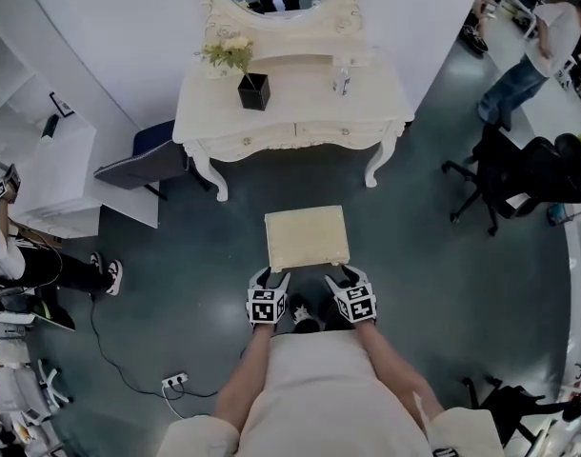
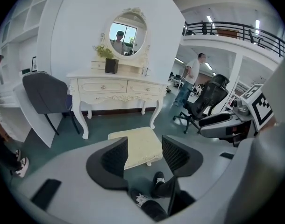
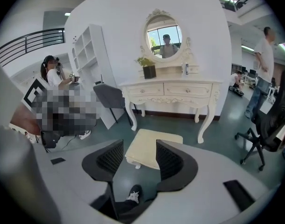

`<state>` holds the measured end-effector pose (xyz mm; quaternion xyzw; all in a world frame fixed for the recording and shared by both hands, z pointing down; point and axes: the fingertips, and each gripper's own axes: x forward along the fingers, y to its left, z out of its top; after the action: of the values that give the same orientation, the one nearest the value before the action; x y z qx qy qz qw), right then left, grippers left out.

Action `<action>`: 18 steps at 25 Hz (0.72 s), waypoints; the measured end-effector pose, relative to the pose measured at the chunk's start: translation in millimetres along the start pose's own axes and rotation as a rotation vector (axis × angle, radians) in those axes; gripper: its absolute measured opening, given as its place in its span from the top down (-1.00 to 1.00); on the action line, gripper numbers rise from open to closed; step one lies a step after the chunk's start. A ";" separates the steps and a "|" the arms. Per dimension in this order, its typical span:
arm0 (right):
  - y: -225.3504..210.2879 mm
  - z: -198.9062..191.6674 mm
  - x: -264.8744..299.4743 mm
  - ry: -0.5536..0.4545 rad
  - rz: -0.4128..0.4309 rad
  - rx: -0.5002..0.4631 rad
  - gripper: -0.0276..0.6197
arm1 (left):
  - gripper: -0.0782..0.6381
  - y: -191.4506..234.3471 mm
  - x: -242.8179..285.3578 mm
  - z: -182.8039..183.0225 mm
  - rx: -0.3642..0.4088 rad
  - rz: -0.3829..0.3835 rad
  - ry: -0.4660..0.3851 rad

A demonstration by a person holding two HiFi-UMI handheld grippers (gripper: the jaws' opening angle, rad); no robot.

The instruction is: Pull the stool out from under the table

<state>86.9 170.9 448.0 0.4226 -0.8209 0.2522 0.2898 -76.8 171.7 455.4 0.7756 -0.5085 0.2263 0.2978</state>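
The cream cushioned stool (image 1: 307, 238) stands on the dark floor, out in front of the white dressing table (image 1: 295, 122) and apart from it. It also shows in the left gripper view, stool (image 2: 138, 146), and in the right gripper view, stool (image 3: 149, 146). My left gripper (image 1: 270, 280) hovers by the stool's near left corner, jaws open, nothing between them. My right gripper (image 1: 350, 276) hovers by the near right corner, also open and empty. Both grippers, left (image 2: 145, 157) and right (image 3: 139, 158), sit above the stool without touching it.
The person's feet (image 1: 307, 314) stand just behind the stool. A dark chair (image 1: 143, 165) sits left of the table, a black office chair (image 1: 505, 174) at the right. A power strip with cable (image 1: 173, 382) lies on the floor at lower left. People stand at both sides.
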 end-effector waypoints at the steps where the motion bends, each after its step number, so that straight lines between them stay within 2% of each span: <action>1: -2.2 2.2 -0.9 -0.011 -0.011 0.002 0.16 | 0.11 1.2 -0.3 0.2 0.005 0.000 -0.005; 4: -15.6 10.1 -1.9 -0.042 -0.051 0.043 0.39 | 0.14 6.1 2.7 4.9 0.006 0.000 -0.022; 10: -23.2 9.1 4.1 -0.051 -0.063 0.103 0.49 | 0.35 17.9 1.3 8.0 0.005 0.013 -0.038; 18: -23.6 9.9 6.5 -0.061 -0.062 0.116 0.65 | 0.60 19.8 1.3 8.0 0.016 0.011 -0.059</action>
<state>101.0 148.6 449.5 0.4713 -0.7999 0.2773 0.2473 -94.2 159.2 455.0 0.7814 -0.5196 0.2089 0.2754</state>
